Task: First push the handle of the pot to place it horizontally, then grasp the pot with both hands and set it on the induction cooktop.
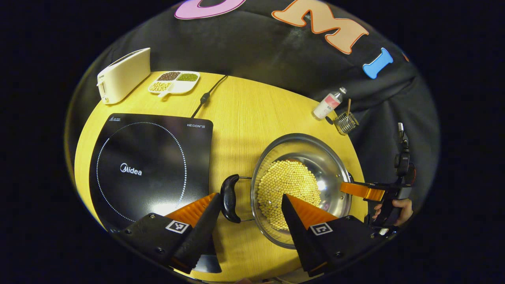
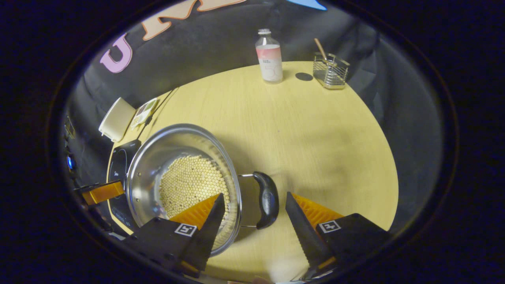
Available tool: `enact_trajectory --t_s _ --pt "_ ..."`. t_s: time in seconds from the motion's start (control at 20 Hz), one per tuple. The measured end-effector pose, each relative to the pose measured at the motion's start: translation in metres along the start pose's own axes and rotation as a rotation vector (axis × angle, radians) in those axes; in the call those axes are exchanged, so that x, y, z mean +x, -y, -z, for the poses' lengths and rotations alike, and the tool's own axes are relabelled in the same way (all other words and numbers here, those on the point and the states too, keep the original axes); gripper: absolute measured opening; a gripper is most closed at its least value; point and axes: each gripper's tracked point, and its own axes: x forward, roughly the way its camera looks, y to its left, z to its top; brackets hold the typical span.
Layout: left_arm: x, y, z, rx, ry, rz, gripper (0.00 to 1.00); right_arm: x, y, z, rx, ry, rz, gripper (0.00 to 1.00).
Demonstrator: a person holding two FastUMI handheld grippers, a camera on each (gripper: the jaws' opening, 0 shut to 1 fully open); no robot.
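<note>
The cooktop (image 1: 150, 165) lies bare at the left of the table (image 1: 244, 106), a toaster (image 1: 123, 75) and a divided dish (image 1: 174, 82) behind it; so the setting-down is not done. Just right of it the pot (image 1: 302, 185) sits on the wood, holding pale beans (image 1: 288, 185), with a bottle (image 1: 328, 104) and a wire holder (image 1: 346, 123) beyond.

Both loop handles look level: the left handle (image 1: 230, 198) juts toward the cooktop, the right handle (image 2: 267, 199) toward open table; I judge the pushing step finished or nearly so. What is left is the two-handed grip, the lift and the carry onto the cooktop.

In the left gripper view the left gripper (image 1: 250, 207) is spread wide, one finger just left of the left handle and close to it, the other over the pot's near rim, so the handle stands between the fingers; whether either touches it I cannot tell. Farther right a hand (image 1: 396, 209) holds the other tool at the pot's far side.

In the right gripper view the right gripper (image 2: 254, 209) is likewise spread, bracketing the right handle, one finger over the rim and beans, the other over bare table; it pinches nothing yet.
</note>
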Motion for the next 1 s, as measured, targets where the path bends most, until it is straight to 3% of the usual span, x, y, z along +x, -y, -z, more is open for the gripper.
enact_trajectory --t_s 0.05,0.2,0.25,0.3,0.55,0.6,0.65,0.7,1.0 --pt "0.004 -0.002 0.003 -0.005 -0.018 -0.002 0.95 0.003 0.000 0.001 -0.002 -0.009 -0.003 0.87" --pt "0.014 -0.007 0.004 -0.017 -0.041 -0.015 0.94 0.012 -0.003 0.002 0.002 -0.030 -0.013 0.87" --pt "0.019 -0.008 0.005 -0.017 -0.050 -0.015 0.94 0.014 -0.004 0.001 0.005 -0.034 -0.018 0.92" --pt "0.024 -0.009 0.007 -0.014 -0.065 -0.015 0.93 0.017 -0.005 0.000 0.007 -0.038 -0.021 0.80" --pt "0.049 -0.010 0.008 -0.003 -0.099 -0.004 0.85 0.031 -0.006 0.001 0.014 -0.064 -0.043 0.80" --pt "0.050 -0.010 0.006 0.005 -0.101 0.001 0.84 0.034 -0.005 0.001 0.017 -0.072 -0.046 0.72" --pt "0.055 -0.011 0.008 0.009 -0.113 0.001 0.82 0.037 -0.003 0.003 0.020 -0.083 -0.047 0.70" --pt "0.058 -0.010 0.009 0.013 -0.124 0.003 0.74 0.039 -0.003 0.006 0.020 -0.096 -0.050 0.70" --pt "0.072 -0.011 0.017 0.032 -0.165 0.001 0.65 0.048 0.002 0.005 0.036 -0.112 -0.061 0.70"
